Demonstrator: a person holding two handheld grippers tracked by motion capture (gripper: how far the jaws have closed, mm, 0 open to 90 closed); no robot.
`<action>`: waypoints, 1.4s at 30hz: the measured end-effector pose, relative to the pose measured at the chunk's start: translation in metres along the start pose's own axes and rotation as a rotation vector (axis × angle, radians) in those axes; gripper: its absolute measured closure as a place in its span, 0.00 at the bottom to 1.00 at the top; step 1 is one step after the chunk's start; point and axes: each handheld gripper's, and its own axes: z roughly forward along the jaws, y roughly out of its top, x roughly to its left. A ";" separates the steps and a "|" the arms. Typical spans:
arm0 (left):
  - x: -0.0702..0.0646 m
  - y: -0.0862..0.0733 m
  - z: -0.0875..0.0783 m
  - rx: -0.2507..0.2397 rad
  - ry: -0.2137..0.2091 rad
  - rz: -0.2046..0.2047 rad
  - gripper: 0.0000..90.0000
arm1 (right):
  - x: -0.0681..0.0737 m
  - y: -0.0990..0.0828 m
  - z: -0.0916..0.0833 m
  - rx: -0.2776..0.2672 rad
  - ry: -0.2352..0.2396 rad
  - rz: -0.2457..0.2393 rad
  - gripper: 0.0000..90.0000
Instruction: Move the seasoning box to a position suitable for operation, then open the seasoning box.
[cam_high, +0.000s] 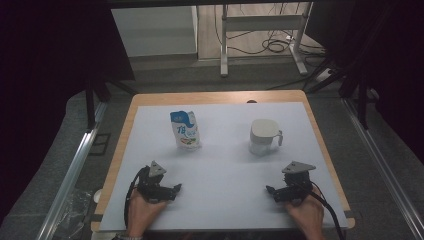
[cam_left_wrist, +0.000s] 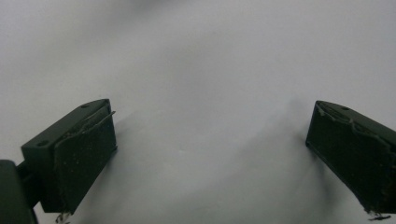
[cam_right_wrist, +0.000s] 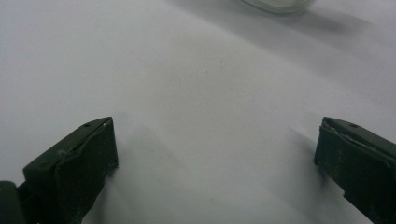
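A blue-and-white pouch (cam_high: 185, 129) with printed fruit stands upright on the white mat (cam_high: 225, 165), left of centre. A white lidded jug (cam_high: 263, 136) with a handle on its right stands right of centre; its base edge (cam_right_wrist: 278, 4) peeks in at the top of the right gripper view. My left gripper (cam_high: 176, 190) rests low on the mat near the front left, held by a hand, jaws wide apart with bare mat between them (cam_left_wrist: 210, 140). My right gripper (cam_high: 270, 190) rests at the front right, also open over bare mat (cam_right_wrist: 217, 149).
The mat covers a wooden table (cam_high: 127, 125) whose edges show at the left, back and right. Beyond it are a grey floor, a white desk frame (cam_high: 260, 30) with cables, and metal rails (cam_high: 75, 170) on both sides.
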 end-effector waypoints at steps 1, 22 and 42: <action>0.000 0.000 0.000 0.000 0.000 0.000 0.02 | 0.000 0.000 0.000 0.000 0.000 0.000 0.00; 0.001 0.000 0.000 0.004 -0.004 -0.002 0.02 | 0.000 0.000 0.000 0.002 0.000 0.001 0.00; 0.001 0.000 0.000 0.003 -0.003 -0.002 0.02 | 0.008 0.004 -0.013 -0.084 -0.041 -0.056 0.16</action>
